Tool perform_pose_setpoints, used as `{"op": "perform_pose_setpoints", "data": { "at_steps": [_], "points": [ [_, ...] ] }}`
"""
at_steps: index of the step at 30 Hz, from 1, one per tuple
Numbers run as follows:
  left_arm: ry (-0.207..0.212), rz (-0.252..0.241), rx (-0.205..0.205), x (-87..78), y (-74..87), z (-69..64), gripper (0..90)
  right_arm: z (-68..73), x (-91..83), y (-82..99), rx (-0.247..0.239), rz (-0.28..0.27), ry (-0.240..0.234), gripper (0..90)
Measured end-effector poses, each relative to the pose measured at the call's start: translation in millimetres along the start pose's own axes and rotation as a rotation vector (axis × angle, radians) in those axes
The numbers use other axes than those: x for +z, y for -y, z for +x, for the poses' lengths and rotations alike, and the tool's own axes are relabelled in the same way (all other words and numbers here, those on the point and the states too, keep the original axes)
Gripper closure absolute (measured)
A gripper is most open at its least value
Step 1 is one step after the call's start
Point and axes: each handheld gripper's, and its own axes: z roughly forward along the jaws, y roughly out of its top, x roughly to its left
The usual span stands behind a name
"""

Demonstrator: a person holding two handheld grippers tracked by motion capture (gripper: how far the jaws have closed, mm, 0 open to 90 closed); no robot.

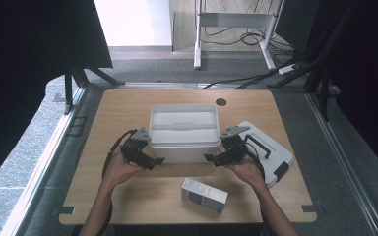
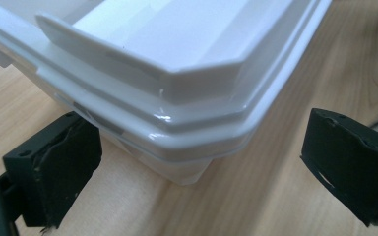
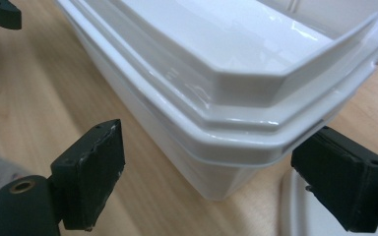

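- Nearest the person in the high view, a small grey-and-white carton (image 1: 204, 194) lies flat near the front edge of the wooden table (image 1: 128, 194), apart from both hands; bare wood lies open to its left.
- Just beyond it, the left gripper (image 1: 158, 161) and the right gripper (image 1: 208, 158) sit at the two near corners of the white plastic storage box (image 1: 184, 129), which stands in the middle of the table; the right one rests just beside the white lid (image 1: 275, 152) with dark latches, lying flat to the box's right.
- The left gripper view adds what the high view cannot: the jaws are spread wide, a box corner (image 2: 197, 137) between them, the left pad close under the rim, the right pad well clear over wood; nothing is grasped.
- The right gripper view shows released jaws too; the corner (image 3: 236, 142) sits between them, the right pad tucked under the rim, though contact is hard to make out; a strip of lid (image 3: 295, 211) is cut off at the bottom edge.
- Farther off, a cable hole (image 1: 221, 102) marks the table's far edge; the box's interior is washed out white.
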Motion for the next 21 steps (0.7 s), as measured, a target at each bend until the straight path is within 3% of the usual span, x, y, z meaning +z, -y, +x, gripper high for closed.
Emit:
{"op": "perform_pose_setpoints", "data": {
  "at_steps": [7, 15, 21],
  "points": [
    [-0.010, 0.007, 0.006, -8.4, 8.1, -15.9, 1.8, 18.6, -10.8, 7.9, -0.033, 0.021, -0.021, 12.6],
    [0.011, -0.012, 0.003, -18.1, 20.0, -36.2, 1.1, 31.4, -20.5, 13.8, -0.028, 0.039, -0.036, 12.9],
    [0.009, -0.006, 0.005, -20.0, 21.8, -42.1, 0.0, 40.4, -25.7, 16.3, -0.037, 0.058, -0.031, 13.0]
  ]
}}
